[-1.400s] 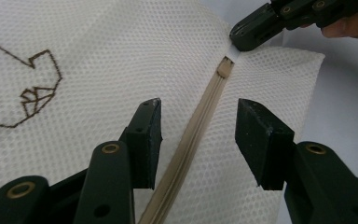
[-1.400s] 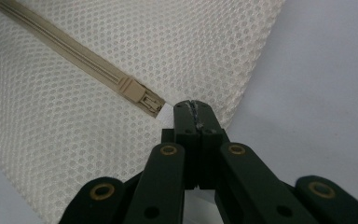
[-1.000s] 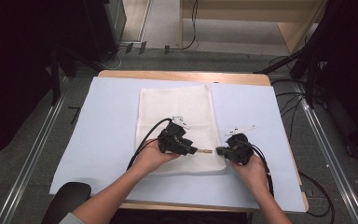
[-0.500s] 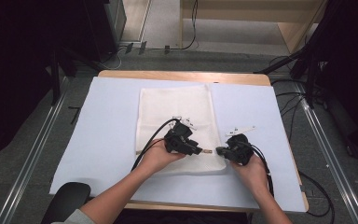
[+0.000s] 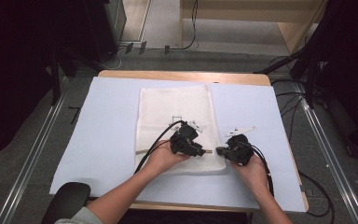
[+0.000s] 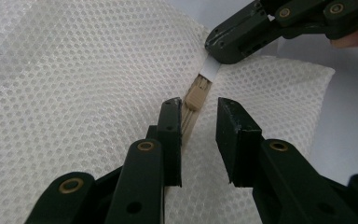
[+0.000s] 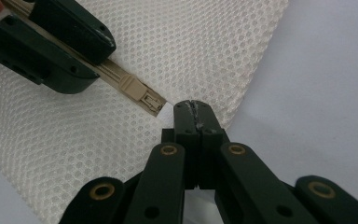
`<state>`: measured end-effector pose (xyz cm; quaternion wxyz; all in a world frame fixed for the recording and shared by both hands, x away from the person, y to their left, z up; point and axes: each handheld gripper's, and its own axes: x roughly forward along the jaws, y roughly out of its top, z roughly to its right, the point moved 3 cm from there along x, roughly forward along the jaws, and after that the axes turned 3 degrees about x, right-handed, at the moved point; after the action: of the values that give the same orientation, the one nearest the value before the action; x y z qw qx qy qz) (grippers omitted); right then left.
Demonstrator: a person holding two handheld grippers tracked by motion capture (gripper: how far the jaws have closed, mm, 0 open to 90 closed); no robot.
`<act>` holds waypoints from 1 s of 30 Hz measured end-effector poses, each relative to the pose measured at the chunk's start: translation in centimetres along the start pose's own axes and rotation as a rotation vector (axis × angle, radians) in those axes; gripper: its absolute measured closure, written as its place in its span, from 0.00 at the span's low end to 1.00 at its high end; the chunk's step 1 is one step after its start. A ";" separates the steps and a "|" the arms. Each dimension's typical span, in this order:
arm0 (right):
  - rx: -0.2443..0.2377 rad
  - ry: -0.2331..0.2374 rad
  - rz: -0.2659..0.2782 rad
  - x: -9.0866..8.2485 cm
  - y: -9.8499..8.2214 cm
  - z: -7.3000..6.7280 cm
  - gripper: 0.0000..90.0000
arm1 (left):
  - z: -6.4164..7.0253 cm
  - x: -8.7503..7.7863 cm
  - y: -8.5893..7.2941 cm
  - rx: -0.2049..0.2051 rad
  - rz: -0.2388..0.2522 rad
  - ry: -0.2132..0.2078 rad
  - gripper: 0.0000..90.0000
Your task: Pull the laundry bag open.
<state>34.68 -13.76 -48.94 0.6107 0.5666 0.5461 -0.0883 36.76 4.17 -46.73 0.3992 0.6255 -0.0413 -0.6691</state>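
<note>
On the table's pale blue cover (image 5: 98, 126) lies the big white mesh bag (image 5: 175, 112), flat, running from the far side toward the person, and all the action is at its near right corner. There the beige zipper (image 7: 121, 77) runs along the near edge, its slider (image 6: 196, 97) sitting just short of the white end tab (image 6: 209, 70). The right gripper (image 5: 220, 150) has its jaws pressed fully together, pinching that tab at the bag's corner and anchoring it. The left gripper (image 5: 204, 151) comes in from the left, its jaws just now closing and about a third open; they straddle the zipper tape right behind the slider, one pad against the tape, the other not yet touching, so nothing is gripped. To do this well, I'd say the left jaws should close on the slider itself, not the tape, while the right holds the tab taut. Then pull straight along the zipper line, low and level, so the mesh doesn't bunch.
</note>
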 end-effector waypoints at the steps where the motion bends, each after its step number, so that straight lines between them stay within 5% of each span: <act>1: 0.000 0.000 0.000 0.0 0.0 0.0 1.00 | 0.0 0.1 0.1 -0.007 -0.003 -0.006 0.81; 18: -0.004 -0.002 -0.003 0.0 0.0 0.0 1.00 | 0.4 1.9 1.1 -0.040 -0.002 -0.019 0.85; 30: -0.014 -0.005 -0.001 0.0 0.0 0.0 1.00 | 0.2 2.1 1.1 -0.078 -0.010 -0.037 0.98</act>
<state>34.65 -13.74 -48.92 0.6158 0.5620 0.5454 -0.0860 37.35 2.15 -47.74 0.4191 0.5972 -0.0196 -0.6836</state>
